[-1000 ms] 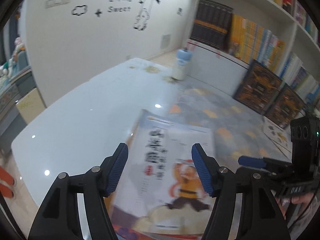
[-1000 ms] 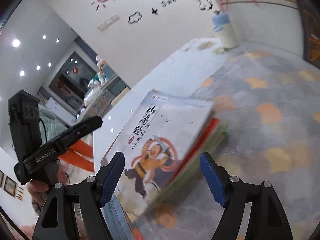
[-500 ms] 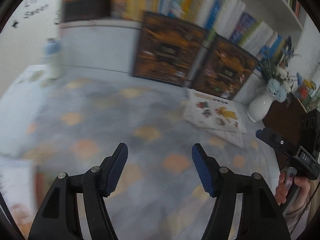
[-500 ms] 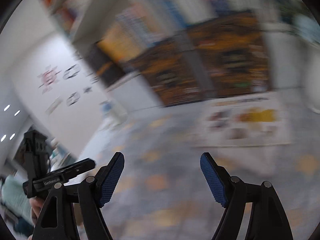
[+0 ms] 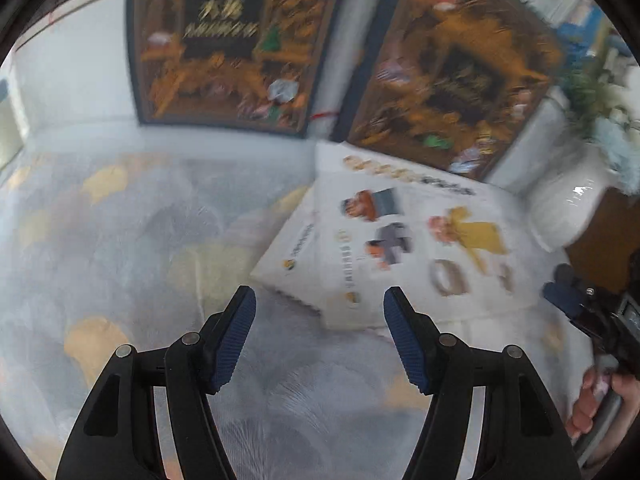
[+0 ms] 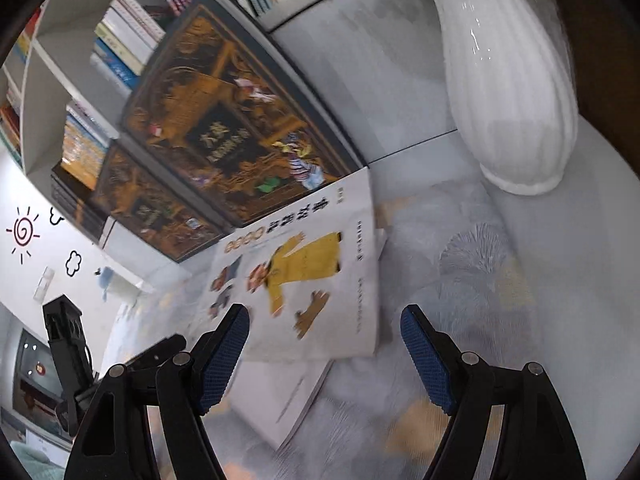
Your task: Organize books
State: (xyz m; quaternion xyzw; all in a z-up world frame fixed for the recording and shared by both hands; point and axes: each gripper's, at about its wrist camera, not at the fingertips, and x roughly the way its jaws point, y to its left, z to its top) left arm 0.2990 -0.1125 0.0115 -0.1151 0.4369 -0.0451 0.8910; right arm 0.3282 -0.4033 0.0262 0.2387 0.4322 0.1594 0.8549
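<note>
Grey carpet with pale yellow patches, smeared by motion blur, pattern hard to read. Bookshelf cut off at the frame's upper edge in the right wrist view; spines too small to read. Two dark, gold-decorated large books propped upright against the shelf base, side by side; titles blurred beyond reading, the further one partly cut off by the nearer. White ribbed vase standing on the floor to the right of them, its top out of frame; in the left wrist view only a blurred white shape under greenery. White picture book lying flat on the carpet just in front of the upright books, cover up with cartoon figures; print illegible. Second white book lying beneath it, mostly hidden, only one edge and corner showing.

Left hand-held gripper open, nothing between its blue pads, hanging above the carpet near the picture book's near corner, apart from it. Right hand-held gripper open wider, empty, above the near edge of the same book; contact not visible. Part of a hand on the right gripper's handle at the left view's edge, largely cut off.
</note>
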